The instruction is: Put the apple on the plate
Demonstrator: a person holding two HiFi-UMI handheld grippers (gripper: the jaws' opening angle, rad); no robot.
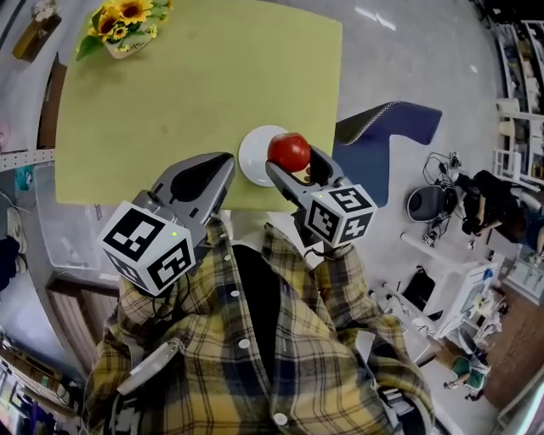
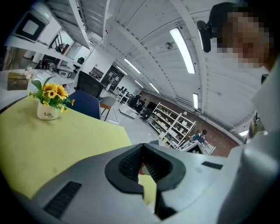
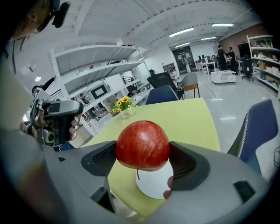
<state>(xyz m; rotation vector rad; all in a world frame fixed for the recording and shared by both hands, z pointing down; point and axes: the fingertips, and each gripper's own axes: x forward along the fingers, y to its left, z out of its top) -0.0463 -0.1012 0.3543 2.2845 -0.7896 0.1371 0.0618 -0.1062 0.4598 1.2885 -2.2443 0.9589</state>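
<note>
A red apple point(image 1: 289, 151) is clamped between the jaws of my right gripper point(image 1: 297, 166), held stem-down in the air. It hangs over the right part of a small white plate point(image 1: 255, 157) at the near edge of the yellow-green table point(image 1: 195, 85). In the right gripper view the apple point(image 3: 142, 144) fills the gap of the right gripper point(image 3: 142, 154), and the plate point(image 3: 153, 183) shows below it. My left gripper point(image 1: 219, 166) is just left of the plate, jaws closed and empty. In its own view the left gripper point(image 2: 142, 169) has its pads together.
A white pot of sunflowers point(image 1: 126, 25) stands at the table's far left corner. A blue chair point(image 1: 382, 127) sits on the floor right of the table, close to the plate. Office clutter and shelves point(image 1: 518, 102) lie further right.
</note>
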